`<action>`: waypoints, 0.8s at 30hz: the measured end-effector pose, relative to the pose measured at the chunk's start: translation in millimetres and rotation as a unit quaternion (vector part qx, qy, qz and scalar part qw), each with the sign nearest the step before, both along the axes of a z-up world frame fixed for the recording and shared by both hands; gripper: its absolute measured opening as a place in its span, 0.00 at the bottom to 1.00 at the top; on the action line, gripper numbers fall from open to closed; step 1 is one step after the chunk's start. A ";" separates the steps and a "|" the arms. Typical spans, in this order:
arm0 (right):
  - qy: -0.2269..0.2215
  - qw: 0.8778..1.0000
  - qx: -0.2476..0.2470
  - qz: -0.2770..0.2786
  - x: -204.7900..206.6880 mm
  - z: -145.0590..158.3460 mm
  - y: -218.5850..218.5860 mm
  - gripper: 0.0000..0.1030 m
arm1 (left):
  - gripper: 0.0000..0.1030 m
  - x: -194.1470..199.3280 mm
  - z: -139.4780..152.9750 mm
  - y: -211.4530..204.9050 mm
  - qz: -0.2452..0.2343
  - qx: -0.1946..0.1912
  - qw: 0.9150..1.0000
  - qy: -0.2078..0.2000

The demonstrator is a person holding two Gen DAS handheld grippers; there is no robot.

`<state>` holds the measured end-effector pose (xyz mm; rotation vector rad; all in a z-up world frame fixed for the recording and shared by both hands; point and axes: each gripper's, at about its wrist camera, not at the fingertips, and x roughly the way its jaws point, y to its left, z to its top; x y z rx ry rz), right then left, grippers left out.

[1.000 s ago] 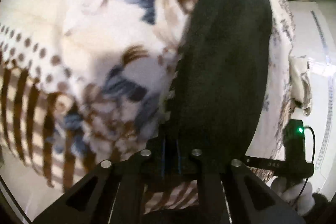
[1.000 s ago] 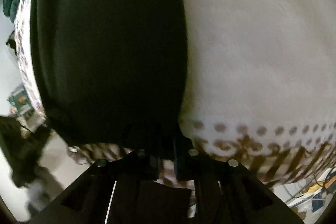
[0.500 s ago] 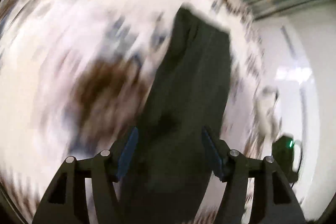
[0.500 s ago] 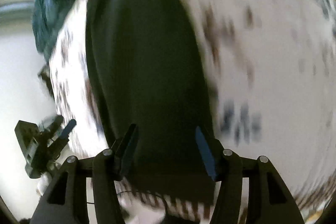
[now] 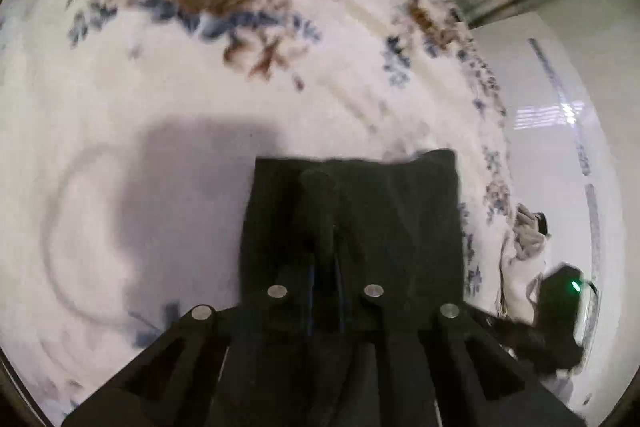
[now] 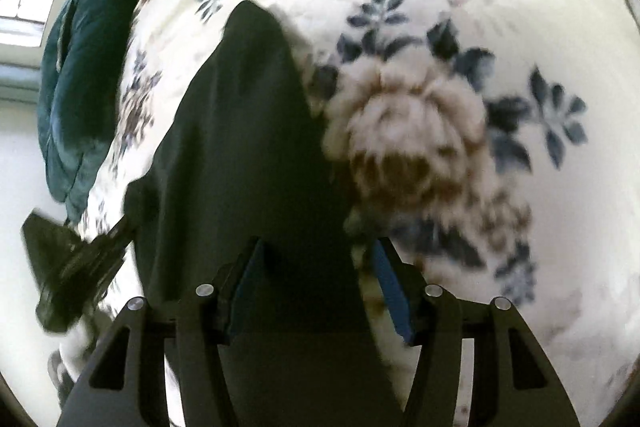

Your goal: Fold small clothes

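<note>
Left gripper (image 5: 323, 267) is clenched on the black garment (image 5: 352, 211), cloth bunched btwn the jaws w/ the rest stretching ahead over the floral blanket (image 5: 200, 87). Right gripper (image 6: 316, 279) stands released, jaws spread either side of the same garment (image 6: 240, 131).

Risk, imo: one-sided hold lets the free end sag or skew the fold.

Motion blur; can't tell garment type, or if the right pads touch cloth.

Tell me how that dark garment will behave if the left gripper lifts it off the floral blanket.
The dark garment is probably floppy: it lies in soft folds on the floral blanket. It looks thin, so likely light. Held only by the shut left gripper, the free end would likely droop; the right gripper is open.
</note>
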<state>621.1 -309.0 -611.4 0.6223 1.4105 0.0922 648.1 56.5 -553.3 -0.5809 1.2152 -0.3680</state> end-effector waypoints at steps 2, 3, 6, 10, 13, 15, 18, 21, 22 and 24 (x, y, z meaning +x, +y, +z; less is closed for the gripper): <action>0.001 1.000 0.018 -0.009 6.5 -9.5 1.8 0.57 | 0.05 1.9 1.7 13.2 0.005 -0.013 1.000 -0.007; 0.004 1.000 0.023 -0.010 8.7 -12.3 -1.7 0.57 | 0.05 4.8 -2.9 19.6 0.007 -0.015 1.000 -0.003; -0.008 1.000 0.026 -0.008 17.0 -19.8 1.1 0.14 | 0.05 17.4 -26.6 25.7 0.011 -0.013 1.000 0.021; -0.016 1.000 -0.009 -0.018 31.8 -17.3 0.0 0.05 | 0.06 19.6 -43.9 26.2 0.013 -0.023 0.999 0.037; -0.007 1.000 0.004 0.005 43.2 -11.2 -1.5 0.06 | 0.12 17.2 -35.6 28.0 0.015 -0.061 0.997 0.034; -0.009 1.000 0.016 0.011 51.9 -6.9 0.3 0.31 | 0.56 15.7 -25.3 29.4 0.018 -0.084 0.996 0.024; -0.028 0.999 0.025 0.019 73.4 -5.2 9.2 0.57 | 0.64 20.4 -16.5 27.6 0.021 -0.074 0.997 -0.006; -0.015 0.999 -0.005 0.037 91.0 -14.0 20.7 0.57 | 0.64 33.5 -28.3 25.3 0.027 -0.026 0.999 0.012; -0.010 0.999 -0.007 0.039 94.2 -18.0 23.6 0.57 | 0.64 34.0 -29.6 25.7 0.026 -0.028 0.999 0.012; 0.005 0.999 -0.008 0.032 91.1 -22.0 26.0 0.57 | 0.64 27.5 -22.7 25.5 0.019 -0.023 1.000 0.002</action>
